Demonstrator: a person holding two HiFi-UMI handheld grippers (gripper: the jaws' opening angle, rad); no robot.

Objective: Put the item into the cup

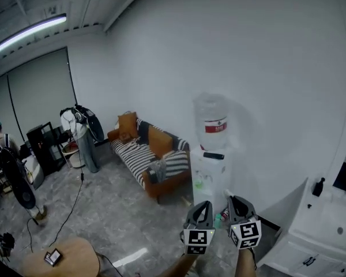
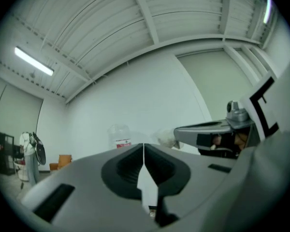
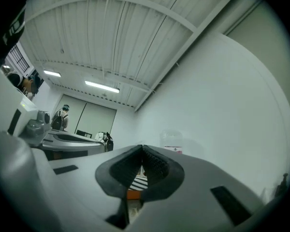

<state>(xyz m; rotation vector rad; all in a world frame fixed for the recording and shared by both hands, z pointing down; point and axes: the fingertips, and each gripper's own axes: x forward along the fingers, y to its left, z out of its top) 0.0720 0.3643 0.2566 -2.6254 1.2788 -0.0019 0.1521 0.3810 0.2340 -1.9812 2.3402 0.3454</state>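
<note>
No cup and no loose item shows in any view. Both grippers are held up side by side at the bottom of the head view, pointing toward the white wall. My left gripper (image 1: 203,208) is shut with nothing in it; its jaws meet along a thin line in the left gripper view (image 2: 143,149). My right gripper (image 1: 235,203) is also shut and empty, its tips touching in the right gripper view (image 3: 142,150). Each gripper view shows the other gripper's body at its side.
A water dispenser (image 1: 210,180) with a bottle (image 1: 211,123) stands against the wall ahead. A striped sofa (image 1: 153,160) is left of it. A round wooden table (image 1: 66,261) sits bottom left, a white cabinet (image 1: 326,238) bottom right. A person (image 1: 1,146) stands far left.
</note>
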